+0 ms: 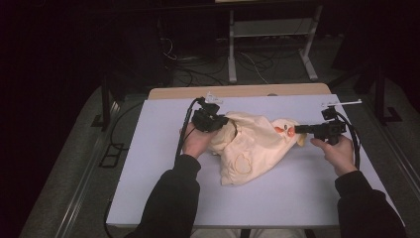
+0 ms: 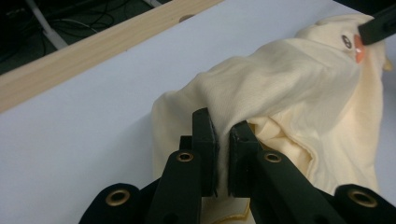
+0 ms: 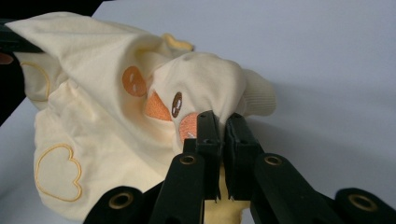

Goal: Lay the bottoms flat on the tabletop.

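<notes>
Garment [image 1: 252, 148] is sitting mid-table, slightly toward the far edge, bunched up and partly lifted between both grippers. It's a pale yellow piece of clothing with orange and brown stitched patches and a heart outline [image 3: 58, 172] near its lower part.

Left gripper [image 1: 214, 121] is pinching a fold of the cloth at the garment's left end; in the left gripper view the jaws are standing nearly together with a thin layer of fabric [image 2: 223, 154] running between the pads. Fabric is stretching away from that pinch toward the other gripper's black tip [image 2: 378, 25], which is showing at the top right corner of that view.

Right gripper [image 1: 298, 129] is clamping the garment's right end, next to the orange patch [image 3: 189, 126]. Jaws are pressing close together on the cloth there, and a ribbed cuff [image 3: 257, 95] is poking out just beyond them.

Table [image 1: 163, 188] is carrying a white sheet with a bare wood strip [image 2: 93, 51] along the far edge. Nothing else is lying on the sheet near the garment. Cables [image 1: 184, 134] are trailing from both grippers across the surface, the left one running back beside the person's left hand [image 1: 197, 143]. Beyond the table, a metal frame [image 1: 270, 47] and loose wires [image 1: 198, 74] are lying on the dark floor, well apart from the work.
</notes>
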